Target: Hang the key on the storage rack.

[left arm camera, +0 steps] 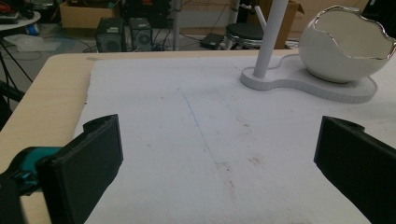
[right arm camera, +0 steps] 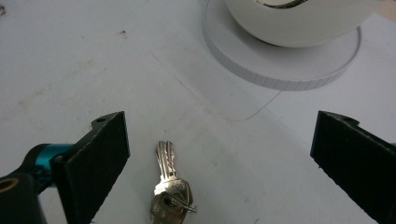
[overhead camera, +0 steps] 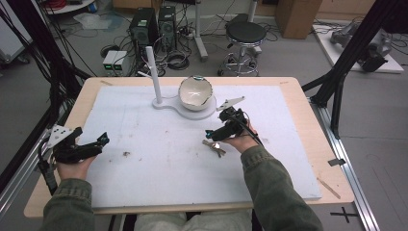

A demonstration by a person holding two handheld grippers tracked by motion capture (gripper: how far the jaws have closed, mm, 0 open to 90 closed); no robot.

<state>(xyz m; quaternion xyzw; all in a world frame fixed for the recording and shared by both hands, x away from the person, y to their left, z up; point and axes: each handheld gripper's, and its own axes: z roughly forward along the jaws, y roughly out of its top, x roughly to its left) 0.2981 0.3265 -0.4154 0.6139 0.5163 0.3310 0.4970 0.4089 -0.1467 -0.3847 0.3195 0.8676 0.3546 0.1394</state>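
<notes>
The worktop (overhead camera: 298,96) is covered by a white foam board (overhead camera: 159,159), marked with faint stains and a small dark speck at its left part. At the far middle of the board a white stand (overhead camera: 171,103) is placed, made of a flat two-lobed base with an upright post (overhead camera: 153,72) on the smaller lobe. On the larger lobe a white bowl shaped like a cracked eggshell (overhead camera: 195,92) is seated, its jagged rim edged in metal. Its inside is seen as pale and glossy in the high view; nothing can be made out in it.

A bunch of keys (right arm camera: 169,198) is laid flat on the board, nearer the person than the bowl. In the right gripper view the keys are seen between the two jaws of the right claw (right arm camera: 219,158), closer to the left-hand jaw, with the blades pointed away towards the stand's base. The jaws are spread wide and neither is touching the keys.

The left claw (left arm camera: 217,163) is held over the left edge of the board, well apart from the keys, with its jaws likewise spread wide and nothing between them. It is aimed across the board towards the stand.
</notes>
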